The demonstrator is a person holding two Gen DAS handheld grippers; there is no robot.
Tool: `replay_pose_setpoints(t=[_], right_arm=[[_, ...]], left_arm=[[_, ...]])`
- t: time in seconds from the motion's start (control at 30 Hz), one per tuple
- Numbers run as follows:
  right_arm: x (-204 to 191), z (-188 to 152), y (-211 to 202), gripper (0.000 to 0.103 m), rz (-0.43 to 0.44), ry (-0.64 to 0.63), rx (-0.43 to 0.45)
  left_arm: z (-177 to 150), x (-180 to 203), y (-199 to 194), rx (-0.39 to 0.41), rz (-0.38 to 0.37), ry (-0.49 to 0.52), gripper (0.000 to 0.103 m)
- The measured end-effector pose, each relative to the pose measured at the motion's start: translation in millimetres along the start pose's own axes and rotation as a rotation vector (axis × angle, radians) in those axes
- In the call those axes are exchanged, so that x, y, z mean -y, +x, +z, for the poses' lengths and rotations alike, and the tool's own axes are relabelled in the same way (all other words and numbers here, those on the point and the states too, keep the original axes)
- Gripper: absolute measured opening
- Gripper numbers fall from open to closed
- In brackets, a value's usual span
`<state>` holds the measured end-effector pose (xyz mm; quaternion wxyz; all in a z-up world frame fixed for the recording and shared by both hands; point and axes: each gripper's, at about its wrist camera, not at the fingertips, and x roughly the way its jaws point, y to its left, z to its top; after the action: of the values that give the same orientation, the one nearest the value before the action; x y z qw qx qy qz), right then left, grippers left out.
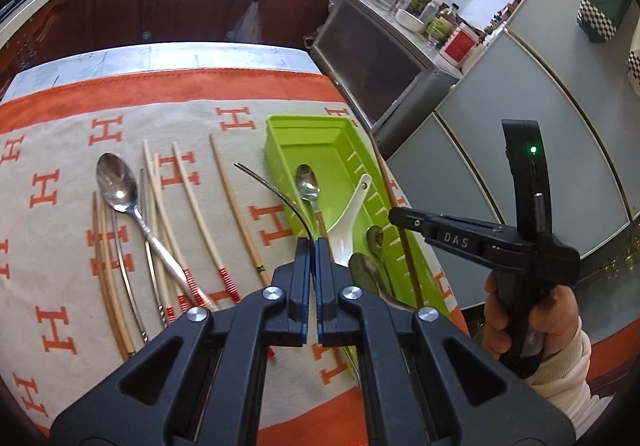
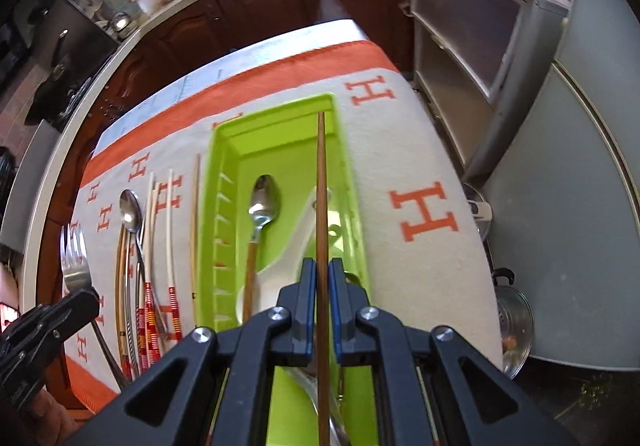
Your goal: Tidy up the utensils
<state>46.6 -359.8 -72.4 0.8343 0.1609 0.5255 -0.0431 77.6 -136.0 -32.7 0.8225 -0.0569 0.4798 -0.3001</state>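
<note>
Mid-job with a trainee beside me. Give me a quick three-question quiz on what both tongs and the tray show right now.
1. Multiple choice: what do the right tongs grip? A) a knife B) a brown chopstick C) a ladle
2. True or false: the green tray is empty.
3. Fill in: the left tongs are shut on a ____.

Key: 1 B. 2 False: it holds a metal spoon and a white ceramic spoon, among others. 3 fork.
</note>
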Motion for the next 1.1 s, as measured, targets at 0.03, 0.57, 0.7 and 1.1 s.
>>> replay_pose_setpoints(t=[0.03, 0.57, 0.7, 1.1], right_arm=[[1, -1, 2, 0.006, -0.007, 0.0, -0.001], [6, 10, 31, 0.008, 0.046, 0.002, -0.083], [7, 6, 21, 0.013, 0.073, 0.02, -0.062], [4, -20, -8, 0.018, 0.106, 0.07, -0.028]], left_arm=[[3, 6, 5, -0.007, 0.001, 0.017, 0.0], [25, 31, 100, -0.143, 0.05, 0.113, 0.0], [27, 23, 101, -0.145, 0.039, 0.085, 0.0], [22, 6, 51, -0.099, 0.071, 0.034, 0.0]])
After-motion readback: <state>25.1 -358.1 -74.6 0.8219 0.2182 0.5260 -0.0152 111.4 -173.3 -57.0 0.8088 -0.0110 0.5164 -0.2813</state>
